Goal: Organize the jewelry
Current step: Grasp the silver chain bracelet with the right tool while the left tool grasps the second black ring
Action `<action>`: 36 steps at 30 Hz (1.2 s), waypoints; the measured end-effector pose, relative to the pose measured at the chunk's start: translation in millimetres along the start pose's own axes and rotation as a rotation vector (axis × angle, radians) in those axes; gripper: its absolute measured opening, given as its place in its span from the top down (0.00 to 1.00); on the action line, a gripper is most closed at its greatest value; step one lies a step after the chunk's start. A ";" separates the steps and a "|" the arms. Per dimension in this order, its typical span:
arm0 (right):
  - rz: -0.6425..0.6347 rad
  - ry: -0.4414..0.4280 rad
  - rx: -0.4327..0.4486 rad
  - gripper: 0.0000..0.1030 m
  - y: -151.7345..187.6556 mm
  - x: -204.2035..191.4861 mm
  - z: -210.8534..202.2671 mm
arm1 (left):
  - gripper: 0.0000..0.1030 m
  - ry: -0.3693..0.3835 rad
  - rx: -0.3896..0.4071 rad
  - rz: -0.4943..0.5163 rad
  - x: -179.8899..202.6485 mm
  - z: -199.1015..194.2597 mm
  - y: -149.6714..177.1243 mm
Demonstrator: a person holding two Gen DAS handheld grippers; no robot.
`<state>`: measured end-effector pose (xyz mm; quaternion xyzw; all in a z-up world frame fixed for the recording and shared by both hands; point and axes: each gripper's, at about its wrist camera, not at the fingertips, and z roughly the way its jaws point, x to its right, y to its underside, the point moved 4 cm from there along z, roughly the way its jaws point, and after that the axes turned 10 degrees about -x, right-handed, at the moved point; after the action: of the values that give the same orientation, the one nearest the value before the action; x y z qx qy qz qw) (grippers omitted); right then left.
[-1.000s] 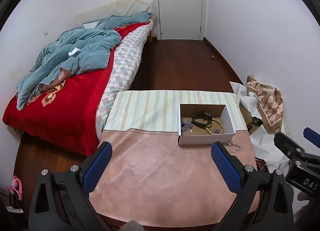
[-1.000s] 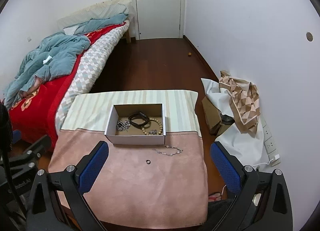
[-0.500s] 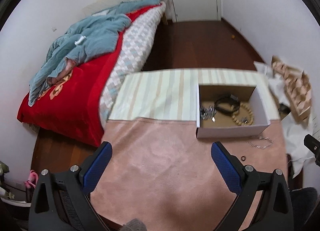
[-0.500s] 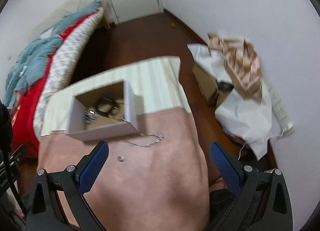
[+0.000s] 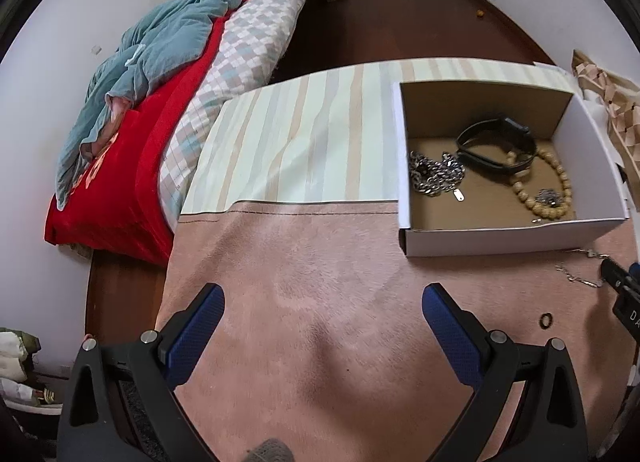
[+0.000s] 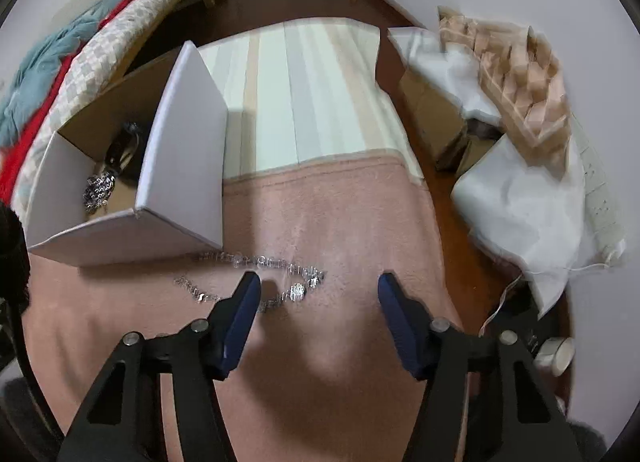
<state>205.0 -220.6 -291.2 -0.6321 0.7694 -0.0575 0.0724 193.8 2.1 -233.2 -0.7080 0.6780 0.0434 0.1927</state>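
Room: bedroom; I'm working beside a bed (image 5: pixel 132 110) with a red cover, over dark wood floor.
Surface: table draped in pink cloth (image 5: pixel 320 302), with a striped runner (image 5: pixel 312 134) at the far end.
Box: white cardboard box (image 5: pixel 512 236) on the cloth's right side, already containing a black band (image 5: pixel 496 146), wooden beads (image 5: pixel 560 190) and a heavy chain (image 5: pixel 436 178).
Left gripper (image 5: pixel 320 322): jaws wide, holding nothing, hovering over bare cloth.
Right gripper (image 6: pixel 318 302): jaws wide, empty, low over the silver bracelet (image 6: pixel 264 274), which lies loose on the cloth just in front of the box.
Ring: small dark ring (image 5: pixel 546 319) on the cloth near the bracelet, apart from it.
Risk: my left finger looks to sit on or over the bracelet rather than beside it; closing could pinch cloth, or catch one end so the links trail and snag the box wall.
Hidden: whether the fingertips touch the cloth I cannot tell; the bracelet is blurred, and the right view hides most of the box contents.
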 end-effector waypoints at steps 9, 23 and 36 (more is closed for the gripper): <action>0.003 -0.022 0.014 0.97 8.7 5.7 -8.8 | 0.02 0.014 -0.007 0.015 3.7 2.7 3.5; 0.127 -0.212 0.077 0.97 44.6 40.1 -78.4 | 0.02 0.287 -0.049 0.148 74.9 -9.1 24.5; 0.182 -0.200 0.052 0.97 48.6 60.6 -68.2 | 0.57 0.355 -0.099 0.287 146.0 3.7 28.0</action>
<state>134.0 -270.9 -235.3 -0.5601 0.8108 -0.0072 0.1698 178.4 -134.5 -289.7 -0.6096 0.7920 -0.0216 0.0271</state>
